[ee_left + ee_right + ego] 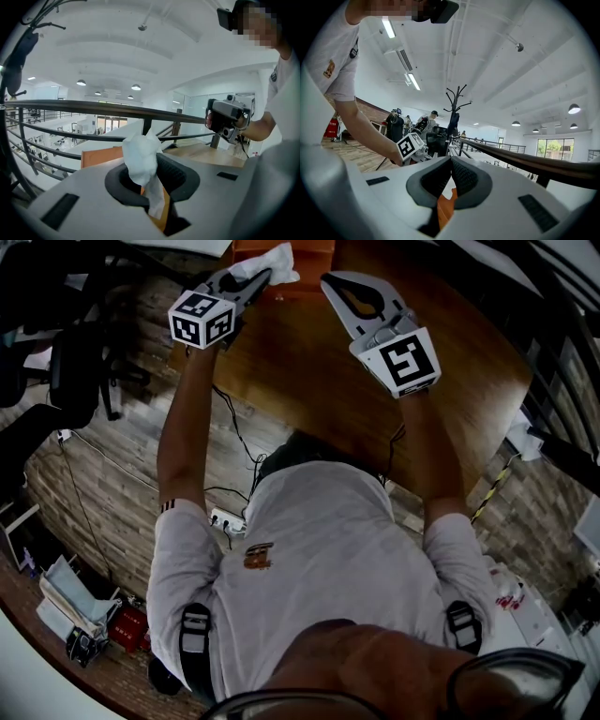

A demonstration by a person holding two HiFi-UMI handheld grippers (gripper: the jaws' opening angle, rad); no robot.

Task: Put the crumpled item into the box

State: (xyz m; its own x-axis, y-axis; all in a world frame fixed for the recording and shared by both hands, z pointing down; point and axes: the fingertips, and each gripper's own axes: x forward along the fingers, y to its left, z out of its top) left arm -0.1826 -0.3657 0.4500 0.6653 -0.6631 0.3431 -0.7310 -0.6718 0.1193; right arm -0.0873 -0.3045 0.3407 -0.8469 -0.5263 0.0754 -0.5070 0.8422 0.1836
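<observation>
The left gripper [255, 282] has its jaws clamped on the crumpled item [277, 262], a white wad sticking up out of them; the orange box [314, 259] sits on the worktop [309, 362] just ahead and below; the right gripper [334, 285], jaws together and empty, is beside it.

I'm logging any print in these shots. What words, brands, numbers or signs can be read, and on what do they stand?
No text here can be read.
Shirt logo: an orange-brown mark on the chest, too blurred to read.
Left marker cube: black-and-white square patterns only, no words or numbers.
Right marker cube: the same kind of pattern, no words or numbers.
</observation>
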